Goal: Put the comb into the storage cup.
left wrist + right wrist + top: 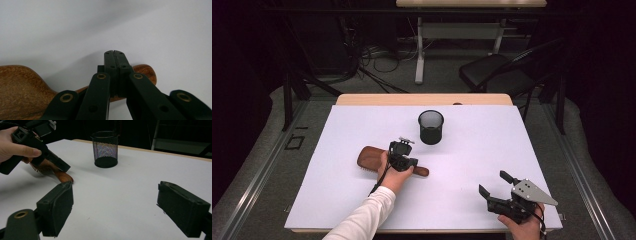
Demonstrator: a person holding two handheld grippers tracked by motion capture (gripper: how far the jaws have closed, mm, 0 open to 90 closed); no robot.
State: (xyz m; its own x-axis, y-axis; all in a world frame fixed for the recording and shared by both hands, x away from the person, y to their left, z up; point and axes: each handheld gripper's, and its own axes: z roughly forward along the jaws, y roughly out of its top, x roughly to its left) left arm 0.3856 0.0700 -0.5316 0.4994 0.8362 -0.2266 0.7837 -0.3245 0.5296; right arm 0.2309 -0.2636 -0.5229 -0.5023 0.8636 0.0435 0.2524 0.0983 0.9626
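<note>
A wooden hairbrush (369, 158) lies left of centre on the white table top (492, 145), its handle (422, 171) pointing right. My left gripper (413, 163) is angled down over that handle, its jaws pressed flat together with nothing between them. In the left gripper view the shut tips (115, 53) stand in front of the brown handle (146, 71). The right gripper view shows the left gripper (67, 168) coming down onto the handle's end (65, 177). My right gripper (492, 181) rests near the front right edge, open (115, 187), with bare table between its pads.
A black mesh cup (431, 127) stands upright behind the brush, mid-table, also in the right gripper view (105, 148). A dark chair (497, 70) and desk legs stand on the floor beyond the far edge.
</note>
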